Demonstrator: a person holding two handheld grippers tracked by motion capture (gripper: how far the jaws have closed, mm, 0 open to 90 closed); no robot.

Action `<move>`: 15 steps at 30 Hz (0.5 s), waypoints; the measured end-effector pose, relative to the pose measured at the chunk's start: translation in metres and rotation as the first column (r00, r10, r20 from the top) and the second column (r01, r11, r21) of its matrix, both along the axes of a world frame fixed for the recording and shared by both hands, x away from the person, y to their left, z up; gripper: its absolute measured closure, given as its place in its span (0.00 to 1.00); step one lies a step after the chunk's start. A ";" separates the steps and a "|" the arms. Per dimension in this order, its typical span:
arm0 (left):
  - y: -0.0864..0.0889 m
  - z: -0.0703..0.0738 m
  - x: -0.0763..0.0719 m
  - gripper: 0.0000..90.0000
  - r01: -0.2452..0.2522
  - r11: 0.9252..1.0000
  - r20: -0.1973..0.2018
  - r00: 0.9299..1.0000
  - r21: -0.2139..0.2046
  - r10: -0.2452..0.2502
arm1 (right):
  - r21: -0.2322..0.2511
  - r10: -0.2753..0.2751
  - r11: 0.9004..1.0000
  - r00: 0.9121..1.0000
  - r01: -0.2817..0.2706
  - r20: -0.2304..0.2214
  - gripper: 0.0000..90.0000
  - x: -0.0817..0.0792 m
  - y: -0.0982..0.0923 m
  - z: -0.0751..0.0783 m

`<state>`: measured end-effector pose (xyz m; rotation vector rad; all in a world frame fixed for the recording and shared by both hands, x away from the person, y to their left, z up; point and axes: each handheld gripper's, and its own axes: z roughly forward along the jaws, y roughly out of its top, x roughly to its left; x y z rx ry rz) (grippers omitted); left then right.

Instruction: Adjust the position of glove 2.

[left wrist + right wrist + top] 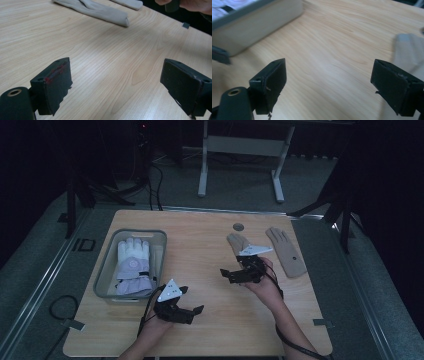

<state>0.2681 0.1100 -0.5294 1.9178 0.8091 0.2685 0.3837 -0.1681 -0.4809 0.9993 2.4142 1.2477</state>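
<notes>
1. Nearest the high view's camera, the left gripper (192, 301) hangs over bare wood near the front of the table (215, 330), jaws spread wide with nothing between them; its own view shows only wood grain in the gap.
2. The right gripper (226, 274) sits farther back, near the table's middle, jaws also wide apart and empty.
3. A tan glove (236, 243) lies flat just behind the right gripper, partly hidden by its grey plate; whether they touch cannot be told.
4. A second tan glove (287, 252) lies to the right of it, apart from both grippers, fingers pointing away, with a small dark dot near the cuff.
5. A grey bin (106, 265) left of the left gripper holds a white glove (133, 262) bearing a round emblem, too small to read.
6. Both tan gloves look plain, soft and knitted.
</notes>
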 end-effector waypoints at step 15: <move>0.000 -0.013 -0.006 0.02 -0.037 0.999 0.019 0.999 0.023 0.037 | -0.029 -0.140 0.990 0.989 0.141 0.044 0.38 0.036 -0.068 -0.025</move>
